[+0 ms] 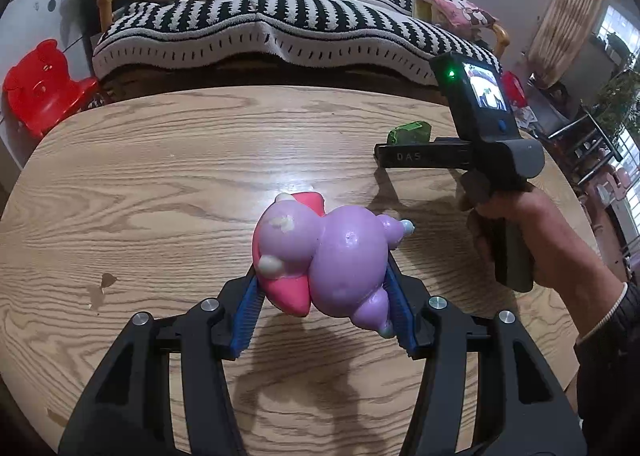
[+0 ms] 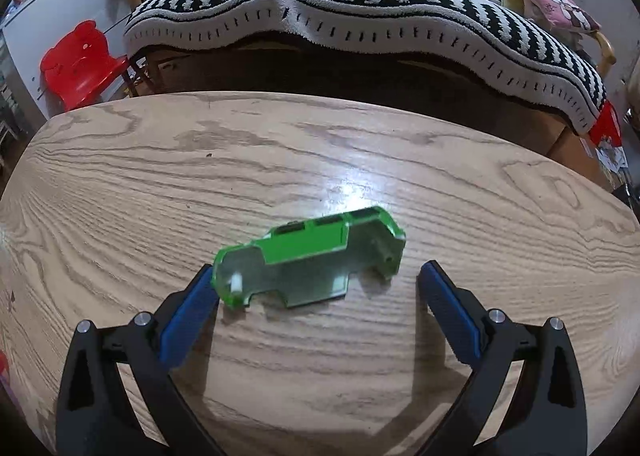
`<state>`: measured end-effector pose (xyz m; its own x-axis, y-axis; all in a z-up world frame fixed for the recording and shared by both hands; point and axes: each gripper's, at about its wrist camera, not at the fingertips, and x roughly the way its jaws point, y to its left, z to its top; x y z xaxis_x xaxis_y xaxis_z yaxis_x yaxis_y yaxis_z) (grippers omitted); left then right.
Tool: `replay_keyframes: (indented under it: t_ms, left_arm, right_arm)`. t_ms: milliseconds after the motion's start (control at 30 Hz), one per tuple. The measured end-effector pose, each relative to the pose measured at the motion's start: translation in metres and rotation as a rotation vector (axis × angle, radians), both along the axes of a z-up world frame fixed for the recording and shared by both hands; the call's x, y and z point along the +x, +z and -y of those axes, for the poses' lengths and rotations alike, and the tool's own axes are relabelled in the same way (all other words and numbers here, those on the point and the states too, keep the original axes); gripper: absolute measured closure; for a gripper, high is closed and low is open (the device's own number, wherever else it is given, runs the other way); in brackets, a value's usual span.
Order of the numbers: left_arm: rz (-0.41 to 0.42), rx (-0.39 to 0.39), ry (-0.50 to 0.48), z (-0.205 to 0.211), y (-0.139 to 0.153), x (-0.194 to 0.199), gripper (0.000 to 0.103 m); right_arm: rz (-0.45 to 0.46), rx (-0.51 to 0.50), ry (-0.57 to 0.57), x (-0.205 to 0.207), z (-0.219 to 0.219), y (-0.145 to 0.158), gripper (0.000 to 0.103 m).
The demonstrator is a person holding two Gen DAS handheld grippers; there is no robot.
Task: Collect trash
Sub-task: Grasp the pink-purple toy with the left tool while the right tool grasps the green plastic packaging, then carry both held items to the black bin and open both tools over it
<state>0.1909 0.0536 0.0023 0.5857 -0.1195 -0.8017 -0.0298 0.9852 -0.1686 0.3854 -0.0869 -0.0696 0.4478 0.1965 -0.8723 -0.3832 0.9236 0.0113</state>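
- On the wood-grain table (image 1: 168, 159), the left hand-held gripper (image 1: 324, 296) is clamped on a purple and pink toy figure (image 1: 320, 256), blue pads squeezing it from both sides. The toy looks lifted a bit, with its shadow on the wood below.
- Over to the right, the right hand-held gripper (image 2: 316, 296) has its jaws spread wide and isn't gripping anything.
- A green plastic toy car shell (image 2: 308, 256) lies on its side on the table right in front of that gripper; its near end sits just beside, maybe touching, the left blue pad (image 2: 188, 316), can't tell for sure.
- From the left wrist view you can see a person's hand (image 1: 532, 240) wrapped around the right gripper's handle.
- No bin or any container visible in either view.
- Behind the table is a sofa (image 2: 360, 7) with a black-and-white cover, and a red plastic chair (image 1: 44, 83) off to the left.
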Motion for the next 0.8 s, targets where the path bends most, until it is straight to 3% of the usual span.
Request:
replay_keyframes:
  t_ms: [133, 167, 233, 367, 533, 800]
  left_arm:
    - [-0.013, -0.008, 0.0, 0.0, -0.002, -0.001, 0.049]
    - [-0.013, -0.011, -0.001, -0.001, -0.002, -0.001, 0.049]
    - [-0.012, -0.011, -0.001, -0.001, -0.001, -0.001, 0.049]
    - [-0.027, -0.012, -0.003, 0.003, -0.005, 0.002, 0.049]
    - [-0.021, -0.007, -0.003, 0.004, -0.001, 0.002, 0.049]
    - [-0.001, -0.001, -0.032, 0.022, 0.007, -0.001, 0.049]
  right_arm:
    - [-0.004, -0.001, 0.009, 0.004, -0.001, 0.0, 0.007]
    - [-0.007, 0.001, 0.011, 0.004, -0.001, 0.001, 0.009]
    - [0.007, 0.009, 0.035, 0.001, -0.004, 0.005, 0.025]
    - [-0.009, -0.005, 0.084, -0.004, -0.015, 0.005, 0.025]
    - [0.01, -0.004, 0.055, -0.014, -0.012, 0.007, 0.025]
    - [0.054, 0.012, 0.023, -0.074, 0.024, 0.036, 0.025]
